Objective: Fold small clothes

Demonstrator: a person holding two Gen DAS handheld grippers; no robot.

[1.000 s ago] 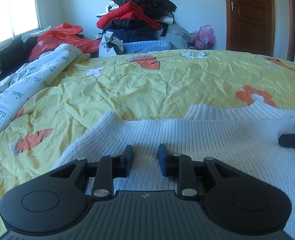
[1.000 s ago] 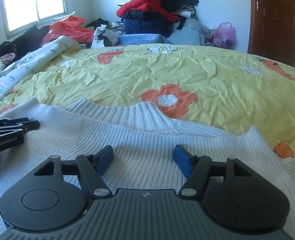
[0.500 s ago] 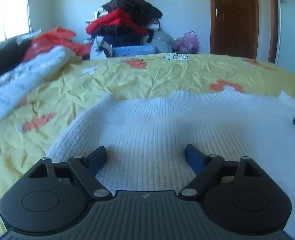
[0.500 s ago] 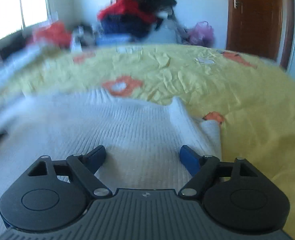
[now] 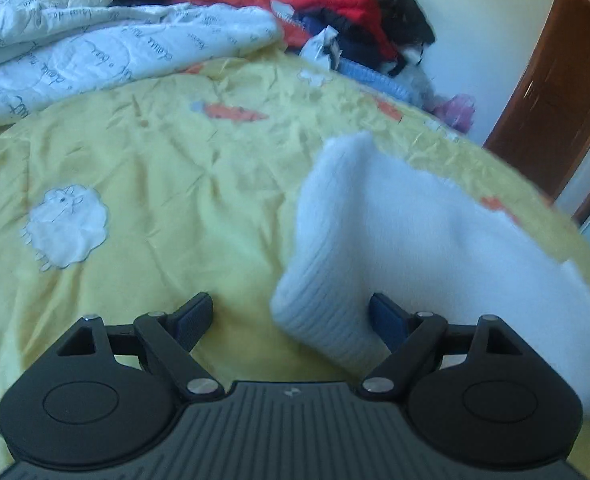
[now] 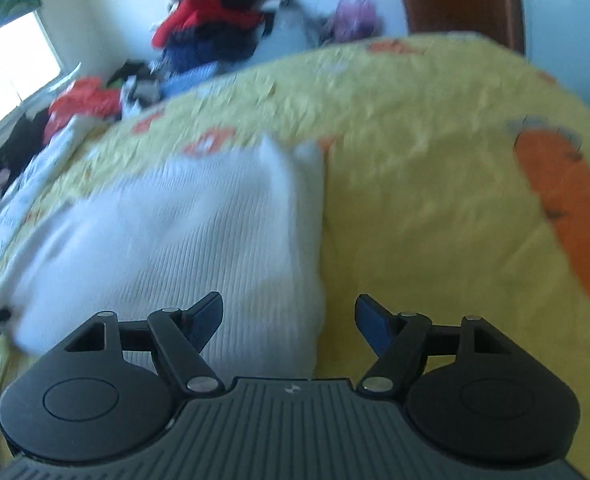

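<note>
White ribbed-knit sweater, lying on yellow printed bedspread. Fabric thick, fine vertical ribbing visible throughout. Flat for the most part, body spread wide across the bed in right wrist view. Ribbed cuff or hem end nearest the left wrist camera, rounded and slightly raised, edge of it between the open left tongs. One long side edge straight, running away from the right wrist camera, bordering bare bedspread on its right; near end of that edge between the open right tongs. Far corner peaked upward. Outline blurred in both views.
</note>
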